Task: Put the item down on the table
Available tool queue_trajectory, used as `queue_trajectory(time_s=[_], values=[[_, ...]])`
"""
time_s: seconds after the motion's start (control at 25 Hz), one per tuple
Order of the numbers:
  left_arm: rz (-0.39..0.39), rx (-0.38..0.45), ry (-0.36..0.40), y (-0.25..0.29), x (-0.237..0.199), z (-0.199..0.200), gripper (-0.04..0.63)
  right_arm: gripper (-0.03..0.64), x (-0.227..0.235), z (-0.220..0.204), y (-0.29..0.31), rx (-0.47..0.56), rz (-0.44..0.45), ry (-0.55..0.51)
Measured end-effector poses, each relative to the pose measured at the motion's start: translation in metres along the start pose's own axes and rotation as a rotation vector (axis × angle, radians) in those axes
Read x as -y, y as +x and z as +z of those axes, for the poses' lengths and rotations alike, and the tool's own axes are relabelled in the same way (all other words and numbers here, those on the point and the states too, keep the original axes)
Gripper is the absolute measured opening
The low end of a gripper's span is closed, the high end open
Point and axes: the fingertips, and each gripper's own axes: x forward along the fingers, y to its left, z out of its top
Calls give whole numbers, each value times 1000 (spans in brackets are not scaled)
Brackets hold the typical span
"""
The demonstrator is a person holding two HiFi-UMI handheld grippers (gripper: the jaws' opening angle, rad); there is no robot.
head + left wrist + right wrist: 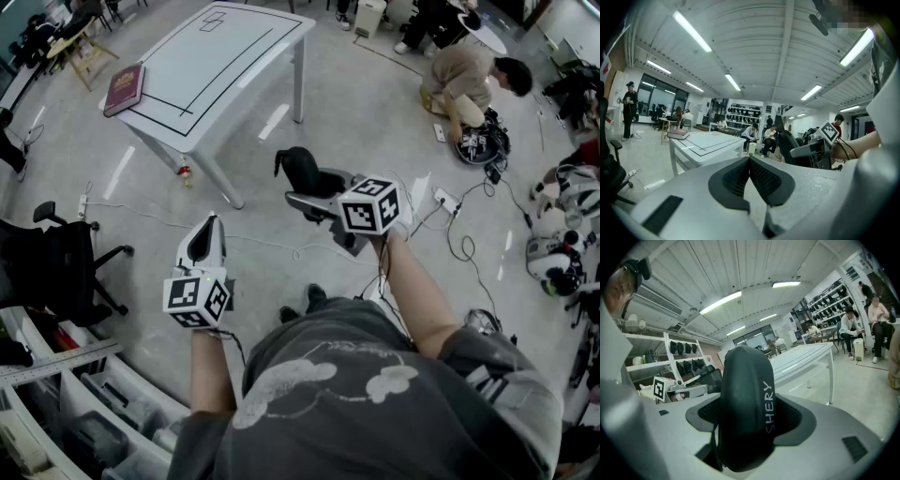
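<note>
A black oblong case (743, 404) with white lettering stands upright between the pads of my right gripper (745, 416), which is shut on it. From the head view the case (302, 167) hangs in the right gripper (314, 190) over the floor, well short of the white table (225, 56). That table has black lines marked on it and a dark red book (124, 89) at its left end. My left gripper (207, 240) is lower left with nothing in it. Its dark pads (761, 176) meet at the tip, so the left gripper (750, 161) is shut.
A person (469, 80) crouches on the floor at the upper right beside gear and cables (459, 234). A black office chair (66, 262) stands at the left, with shelving (56, 394) at the lower left. Robot parts (562, 234) lie at the right edge.
</note>
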Motion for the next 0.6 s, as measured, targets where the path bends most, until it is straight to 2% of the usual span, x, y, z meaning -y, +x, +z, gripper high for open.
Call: queue_trajectory(time_s=[0.32, 0.6], values=[[-10, 12, -16, -20, -9, -2, 3, 322, -18, -12, 5, -14, -30, 3], [-23, 3, -50, -37, -17, -22, 2, 322, -24, -29, 3, -17, -71, 22]])
